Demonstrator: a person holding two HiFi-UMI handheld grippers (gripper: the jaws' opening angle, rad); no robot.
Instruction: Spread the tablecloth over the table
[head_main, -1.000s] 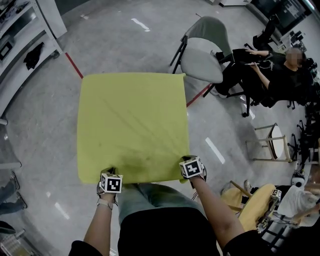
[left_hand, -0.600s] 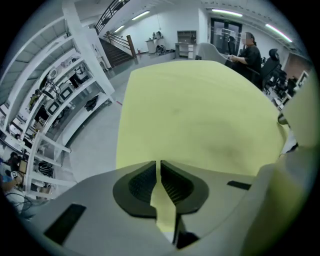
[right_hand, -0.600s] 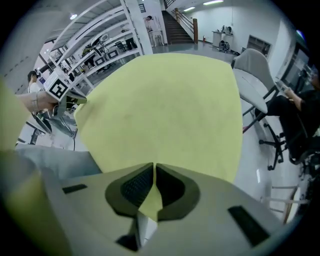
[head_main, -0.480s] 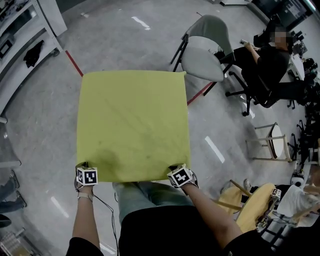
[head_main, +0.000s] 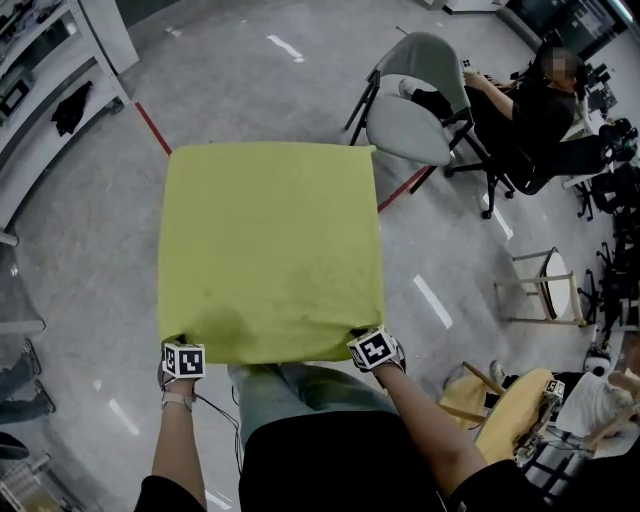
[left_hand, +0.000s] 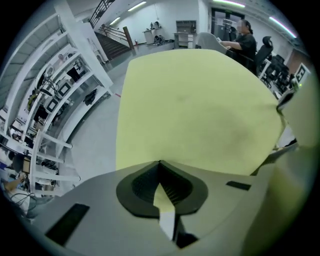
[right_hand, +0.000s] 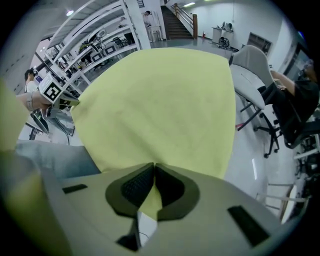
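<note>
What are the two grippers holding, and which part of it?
The yellow-green tablecloth: left gripper shut on its near left corner, right gripper on its near right corner.

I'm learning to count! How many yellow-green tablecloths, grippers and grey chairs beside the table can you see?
tablecloth: 1
grippers: 2, the left gripper and the right gripper, each shut on a near corner of the tablecloth
grey chair: 1
Total: 4
</note>
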